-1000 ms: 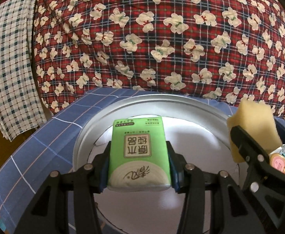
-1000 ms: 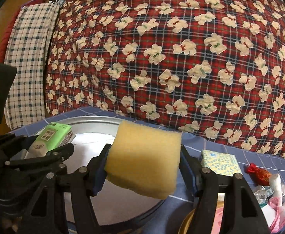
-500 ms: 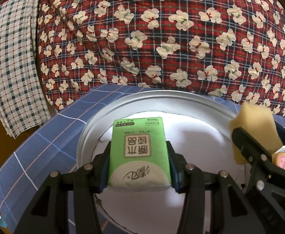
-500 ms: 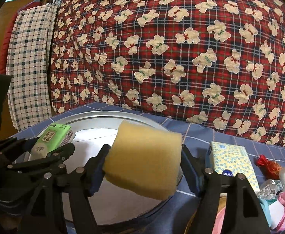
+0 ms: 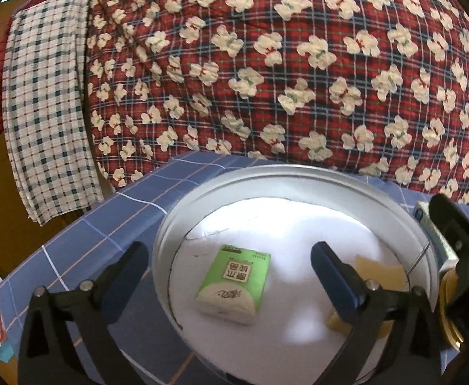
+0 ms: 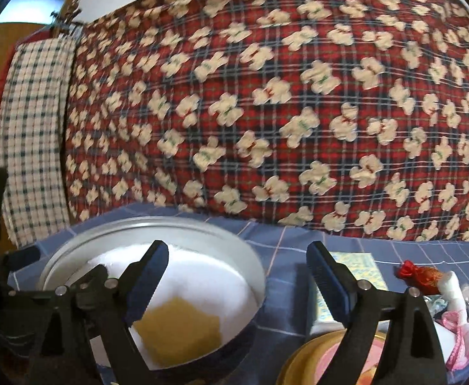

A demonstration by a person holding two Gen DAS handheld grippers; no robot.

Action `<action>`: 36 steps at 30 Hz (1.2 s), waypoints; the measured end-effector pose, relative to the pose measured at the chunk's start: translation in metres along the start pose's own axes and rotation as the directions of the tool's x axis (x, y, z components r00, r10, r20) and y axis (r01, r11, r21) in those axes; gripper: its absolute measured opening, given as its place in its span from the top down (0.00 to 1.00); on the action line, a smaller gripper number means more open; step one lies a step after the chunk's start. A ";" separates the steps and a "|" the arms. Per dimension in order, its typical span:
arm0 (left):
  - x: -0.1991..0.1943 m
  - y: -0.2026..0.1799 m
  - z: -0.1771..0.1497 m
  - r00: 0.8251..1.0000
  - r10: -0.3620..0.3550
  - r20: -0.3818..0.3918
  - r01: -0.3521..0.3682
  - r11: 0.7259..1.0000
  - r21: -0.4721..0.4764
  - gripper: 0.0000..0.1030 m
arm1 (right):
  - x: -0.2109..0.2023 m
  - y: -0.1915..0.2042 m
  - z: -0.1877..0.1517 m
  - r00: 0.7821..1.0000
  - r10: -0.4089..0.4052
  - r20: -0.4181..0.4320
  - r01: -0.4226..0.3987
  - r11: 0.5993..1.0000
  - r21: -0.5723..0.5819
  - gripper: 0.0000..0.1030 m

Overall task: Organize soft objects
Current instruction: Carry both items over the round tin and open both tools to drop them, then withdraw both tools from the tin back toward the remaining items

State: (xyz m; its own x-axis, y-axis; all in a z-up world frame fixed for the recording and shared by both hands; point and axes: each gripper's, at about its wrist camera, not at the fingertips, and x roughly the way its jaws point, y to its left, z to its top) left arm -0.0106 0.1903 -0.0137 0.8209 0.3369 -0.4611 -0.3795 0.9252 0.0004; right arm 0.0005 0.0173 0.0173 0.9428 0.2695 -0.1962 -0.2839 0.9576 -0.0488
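Left wrist view, tissue pack (image 5: 233,284) released into basin (image 5: 298,176), sponge (image 6: 176,329) too

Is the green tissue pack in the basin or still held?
In the basin: the tissue pack lies flat on its white bottom, clear of the open left gripper.

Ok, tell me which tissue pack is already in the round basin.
The green tissue pack, lying flat on the basin's white floor beside the yellow sponge. The yellow-patterned tissue pack sits outside it on the blue cloth.

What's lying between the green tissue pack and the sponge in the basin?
Nothing: in the left wrist view only bare white basin floor separates the tissue pack from the sponge.
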 end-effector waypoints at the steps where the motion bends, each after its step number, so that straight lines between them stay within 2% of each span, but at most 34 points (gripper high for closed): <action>1: -0.001 -0.001 0.000 1.000 0.000 0.003 0.000 1.000 0.001 0.00 | -0.001 -0.002 0.001 1.000 -0.008 0.006 0.008 1.000 0.006 0.13; 8: -0.001 -0.005 0.000 1.000 0.003 0.000 -0.003 1.000 0.011 0.00 | -0.001 -0.005 0.001 1.000 -0.025 -0.001 0.025 1.000 0.010 0.13; 15: -0.004 -0.013 -0.002 1.000 -0.003 -0.004 0.003 1.000 0.017 0.00 | -0.007 -0.007 0.001 0.999 -0.047 0.027 0.048 0.999 -0.013 0.13; 26: -0.024 -0.028 -0.008 0.999 -0.014 0.037 0.013 0.999 0.039 0.00 | -0.012 -0.020 0.000 0.997 -0.073 0.022 0.074 0.997 -0.009 0.13; 31: -0.031 -0.037 -0.010 0.998 -0.040 0.043 0.038 0.998 0.055 0.00 | -0.021 -0.029 -0.004 0.995 -0.096 0.024 0.097 0.994 -0.048 0.13; 36: -0.038 -0.051 -0.013 0.996 -0.077 0.054 0.073 0.995 0.065 0.00 | -0.038 -0.041 -0.009 0.986 -0.150 0.067 0.158 0.980 -0.120 0.13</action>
State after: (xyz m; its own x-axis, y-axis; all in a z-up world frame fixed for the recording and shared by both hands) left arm -0.0280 0.1282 -0.0076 0.8696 0.2740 -0.4107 -0.2899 0.9568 0.0244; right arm -0.0251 -0.0327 0.0177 0.9844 0.1286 -0.1204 -0.1506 0.9689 -0.1966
